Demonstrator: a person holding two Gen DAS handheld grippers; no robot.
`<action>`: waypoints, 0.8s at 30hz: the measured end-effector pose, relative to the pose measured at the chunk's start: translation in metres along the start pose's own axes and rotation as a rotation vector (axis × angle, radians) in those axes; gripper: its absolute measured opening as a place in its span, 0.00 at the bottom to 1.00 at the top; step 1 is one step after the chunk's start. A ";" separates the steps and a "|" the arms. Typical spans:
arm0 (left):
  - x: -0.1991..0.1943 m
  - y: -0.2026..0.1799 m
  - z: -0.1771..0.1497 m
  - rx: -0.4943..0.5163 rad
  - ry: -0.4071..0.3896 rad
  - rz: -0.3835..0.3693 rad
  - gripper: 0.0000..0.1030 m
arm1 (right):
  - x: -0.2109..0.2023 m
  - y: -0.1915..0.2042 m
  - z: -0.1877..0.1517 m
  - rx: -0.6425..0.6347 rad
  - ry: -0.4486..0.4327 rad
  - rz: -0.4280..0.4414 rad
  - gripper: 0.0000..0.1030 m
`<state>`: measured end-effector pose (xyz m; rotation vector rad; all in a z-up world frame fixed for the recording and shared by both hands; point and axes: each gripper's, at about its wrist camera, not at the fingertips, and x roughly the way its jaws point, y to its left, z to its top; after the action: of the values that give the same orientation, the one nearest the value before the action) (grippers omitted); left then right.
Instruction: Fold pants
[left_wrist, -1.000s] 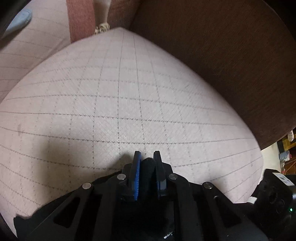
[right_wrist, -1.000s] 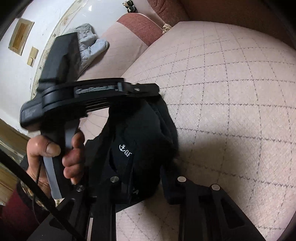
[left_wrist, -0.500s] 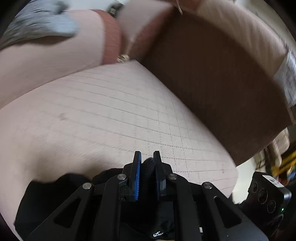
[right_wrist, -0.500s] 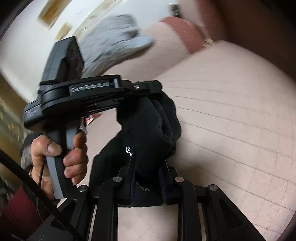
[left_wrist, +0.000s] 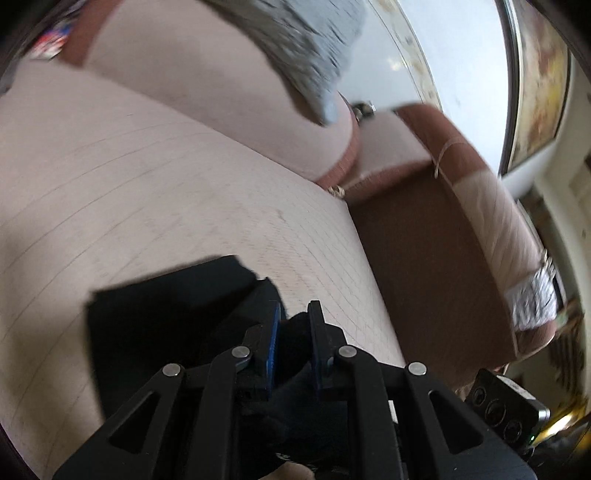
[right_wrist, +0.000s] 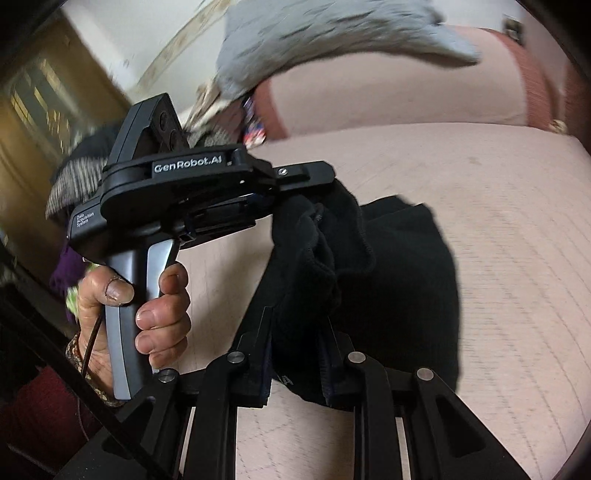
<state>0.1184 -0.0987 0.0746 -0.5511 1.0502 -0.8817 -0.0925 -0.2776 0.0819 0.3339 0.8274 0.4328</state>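
Two grippers pinch the soft black pants (right_wrist: 391, 280); the left gripper (left_wrist: 294, 325) fingers squeeze a bunched edge; the right gripper (right_wrist: 301, 354) fingers clamp another fold; the pants hang onto the pink quilted sofa seat (right_wrist: 498, 229); a grey crumpled cloth (right_wrist: 314, 40) lies on the sofa back behind; a hand (right_wrist: 147, 306) holds the left handle.

On the seat cushion (right_wrist: 498, 258) lie the pants (right_wrist: 406, 280) — left gripper (right_wrist: 295, 192) at ten o'clock of them, the grey garment (right_wrist: 314, 40) at twelve, on the backrest.
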 end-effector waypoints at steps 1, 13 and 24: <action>-0.006 0.009 -0.001 -0.017 -0.015 -0.010 0.14 | 0.007 0.005 0.002 -0.018 0.014 -0.006 0.21; -0.042 0.074 -0.015 -0.155 -0.093 -0.017 0.13 | 0.080 0.061 0.004 -0.161 0.145 -0.053 0.39; -0.105 0.091 -0.042 -0.230 -0.215 0.068 0.23 | 0.053 0.096 0.000 -0.218 0.141 0.074 0.64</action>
<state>0.0890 0.0396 0.0412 -0.7808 0.9728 -0.6293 -0.0840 -0.1690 0.0912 0.1327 0.8978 0.6154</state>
